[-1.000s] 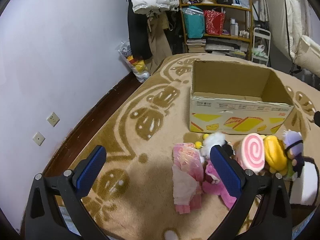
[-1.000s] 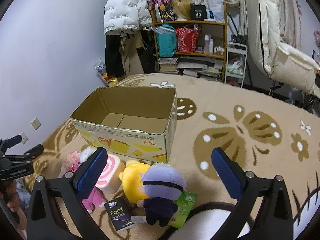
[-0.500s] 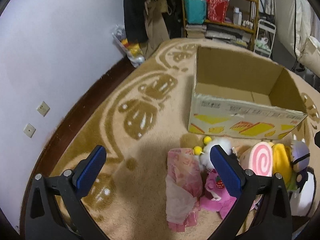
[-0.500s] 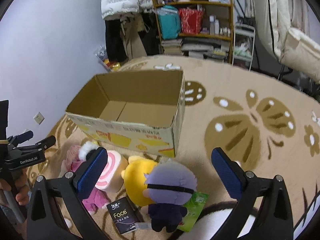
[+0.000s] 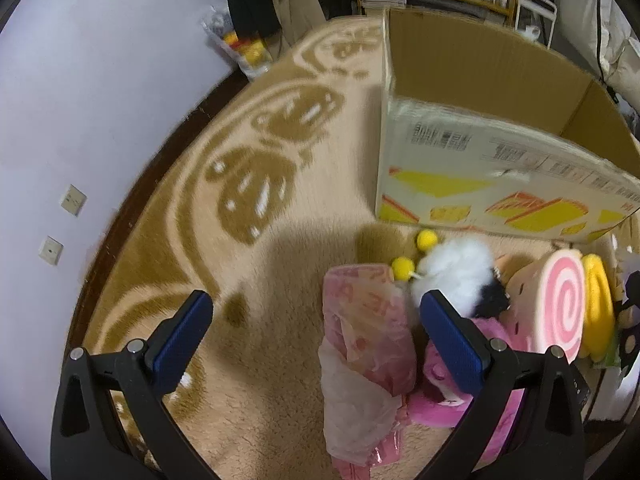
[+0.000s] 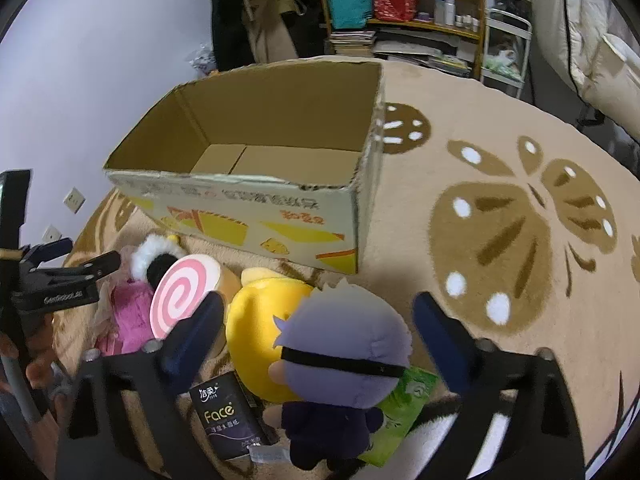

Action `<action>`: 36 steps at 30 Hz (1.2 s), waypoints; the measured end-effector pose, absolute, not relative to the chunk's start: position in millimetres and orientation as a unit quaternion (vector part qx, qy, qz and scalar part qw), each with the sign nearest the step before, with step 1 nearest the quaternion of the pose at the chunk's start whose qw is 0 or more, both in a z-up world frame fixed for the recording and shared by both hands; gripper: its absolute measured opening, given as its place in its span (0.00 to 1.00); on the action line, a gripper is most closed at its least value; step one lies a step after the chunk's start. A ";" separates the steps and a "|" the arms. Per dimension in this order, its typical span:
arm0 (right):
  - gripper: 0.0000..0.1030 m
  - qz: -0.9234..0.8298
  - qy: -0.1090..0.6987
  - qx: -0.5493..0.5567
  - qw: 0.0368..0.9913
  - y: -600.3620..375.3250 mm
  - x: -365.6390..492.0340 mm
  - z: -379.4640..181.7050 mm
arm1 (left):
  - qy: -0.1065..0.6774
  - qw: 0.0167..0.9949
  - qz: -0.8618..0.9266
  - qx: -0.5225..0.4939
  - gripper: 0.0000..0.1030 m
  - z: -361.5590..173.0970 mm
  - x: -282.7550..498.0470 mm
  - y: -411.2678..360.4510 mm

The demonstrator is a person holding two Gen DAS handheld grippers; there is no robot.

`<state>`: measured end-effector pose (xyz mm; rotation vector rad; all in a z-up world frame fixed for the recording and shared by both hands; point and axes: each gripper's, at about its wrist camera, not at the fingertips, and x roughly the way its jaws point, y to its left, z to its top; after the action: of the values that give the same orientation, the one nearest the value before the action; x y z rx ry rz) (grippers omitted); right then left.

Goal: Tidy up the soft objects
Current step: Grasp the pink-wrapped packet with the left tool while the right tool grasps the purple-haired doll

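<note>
Lit dimly and evenly from overhead, casting a soft shadow on the rug (image 5: 280, 264); blurring slightly across the box (image 5: 500, 152); bending and darkening at fisheye edges.

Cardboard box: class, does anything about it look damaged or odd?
Yes. The cardboard box has a ragged, torn top rim along its near wall and right corner, and no top flaps show. Nothing lies inside it; the soft toys sit on the carpet in front.
</note>
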<state>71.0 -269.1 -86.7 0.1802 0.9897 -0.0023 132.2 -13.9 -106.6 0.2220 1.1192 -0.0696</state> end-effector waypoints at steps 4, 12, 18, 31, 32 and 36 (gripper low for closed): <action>0.93 0.003 0.484 0.090 0.870 -269.1 73.9 -93.7 | 0.545 0.831 -0.035 0.105 0.99 -117.7 136.5 -12.8; 0.93 -0.007 0.496 0.109 0.862 -276.1 71.2 -99.4 | 0.570 0.817 -0.041 0.076 0.99 -132.7 140.1 -1.3; 0.93 -0.009 0.517 0.122 0.847 -281.4 71.3 -109.5 | 0.574 0.814 -0.049 0.073 0.99 -135.5 138.1 -2.2; 0.76 -0.005 0.523 0.122 0.844 -279.3 71.1 -112.8 | 0.596 0.801 -0.052 0.020 0.83 -148.1 151.4 7.4; 0.75 -0.006 0.522 0.122 0.844 -279.5 71.3 -112.6 | 0.596 0.801 -0.052 0.017 0.80 -148.2 152.1 7.5; 0.69 -0.006 0.522 0.121 0.845 -280.2 73.1 -113.3 | 0.599 0.799 -0.058 0.004 0.66 -149.9 155.2 7.2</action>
<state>73.1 -280.2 -113.3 0.2548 1.1009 -0.0120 155.2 7.2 -149.9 0.0086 1.2846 -0.1251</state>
